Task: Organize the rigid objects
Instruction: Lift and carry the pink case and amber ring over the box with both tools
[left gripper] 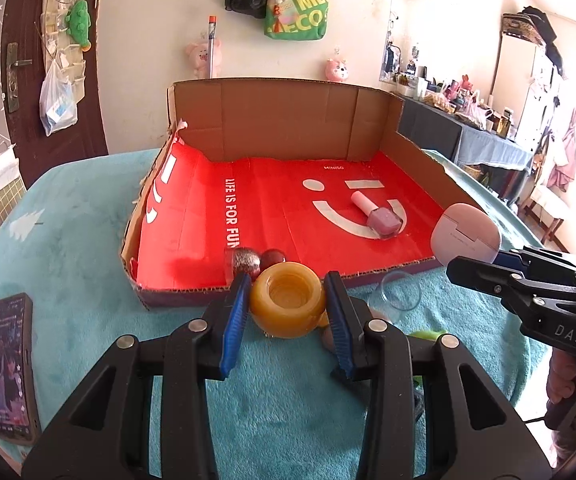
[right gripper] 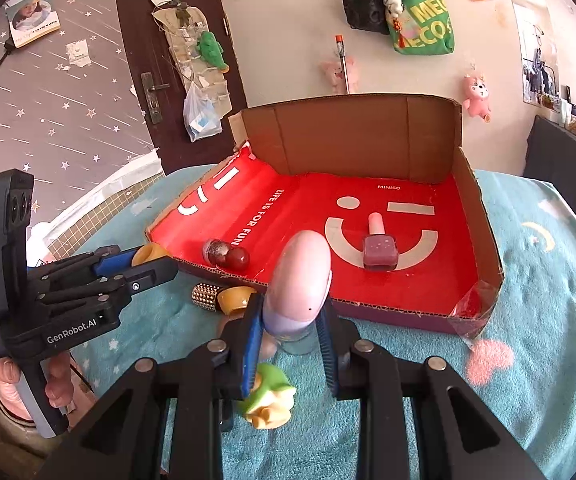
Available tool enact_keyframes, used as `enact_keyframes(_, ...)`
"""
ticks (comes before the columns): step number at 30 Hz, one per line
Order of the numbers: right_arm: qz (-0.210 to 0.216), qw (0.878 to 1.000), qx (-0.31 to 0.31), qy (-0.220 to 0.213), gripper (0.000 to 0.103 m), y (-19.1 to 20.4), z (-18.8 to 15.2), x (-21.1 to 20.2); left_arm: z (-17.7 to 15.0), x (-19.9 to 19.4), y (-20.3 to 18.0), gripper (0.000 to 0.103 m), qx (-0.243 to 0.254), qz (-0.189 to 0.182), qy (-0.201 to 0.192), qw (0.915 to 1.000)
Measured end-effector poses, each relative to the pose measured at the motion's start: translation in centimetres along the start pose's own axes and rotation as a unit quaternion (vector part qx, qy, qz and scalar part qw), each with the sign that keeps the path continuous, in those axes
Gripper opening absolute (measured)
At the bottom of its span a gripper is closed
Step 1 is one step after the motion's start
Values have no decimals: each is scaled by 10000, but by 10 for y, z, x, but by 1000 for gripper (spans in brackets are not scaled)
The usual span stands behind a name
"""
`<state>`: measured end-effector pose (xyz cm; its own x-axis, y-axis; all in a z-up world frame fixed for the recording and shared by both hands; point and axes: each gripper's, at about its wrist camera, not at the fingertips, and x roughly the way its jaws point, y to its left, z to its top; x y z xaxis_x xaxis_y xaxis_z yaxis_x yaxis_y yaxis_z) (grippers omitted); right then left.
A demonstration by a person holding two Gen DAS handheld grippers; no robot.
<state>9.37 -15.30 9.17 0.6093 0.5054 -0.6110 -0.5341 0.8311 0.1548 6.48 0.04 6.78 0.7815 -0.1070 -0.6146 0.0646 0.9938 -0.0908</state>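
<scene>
Amber ring (left gripper: 287, 300) between left jaws

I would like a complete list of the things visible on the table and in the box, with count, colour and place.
cardboard box: 1, brown with red lining, on the blanket
nail polish bottle: 1, pink, lying in the box
glitter balls: 2, silver-red and dark red, near box front edge
yellow ring: 1, amber, between left fingers
pink case: 1, pale pink, in right gripper
studded cylinder: 1, gold, on the blanket
green toy: 1, green-yellow, on the blanket
phone: 1, black, blanket's left
left gripper: black, blue pads
right gripper: black, blue pads
</scene>
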Motion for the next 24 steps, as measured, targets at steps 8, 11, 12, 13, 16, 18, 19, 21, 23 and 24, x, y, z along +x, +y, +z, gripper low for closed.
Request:
enact_keyframes(8,30,10000,-22,11,28,-5,18,6,15,5,2,36,85,6,-70,9999)
enact_keyframes(11,22,10000,-15,62,28,-8,24,11,21,9,3,36,107,25,-65,9999)
enact_keyframes(12,25,10000,-4,79,28,-10,26,13,22,10,4,36,104,21,-55,9999)
enact_keyframes(13,35,9999,8,98,28,-11,27,14,24,12,4,36,96,6,-40,9999)
enact_keyframes(16,59,9998,44,187,28,-15,31,21,29,18,6,36,78,-24,6,10000)
enact_keyframes(18,41,9996,49,259,28,-17,33,26,31,23,7,36,90,-18,52,9999)
enact_keyframes(19,33,9995,58,294,28,-18,34,29,32,25,7,36,92,-14,82,9999)
enact_keyframes(21,51,9992,109,375,28,-22,35,34,33,32,8,36,86,-46,163,9998)
enact_keyframes(23,73,9987,182,462,28,-26,36,39,34,39,9,36,63,-109,270,9996)
enact_keyframes(24,81,9984,221,517,28,-28,36,43,35,44,10,36,48,-138,338,9993)
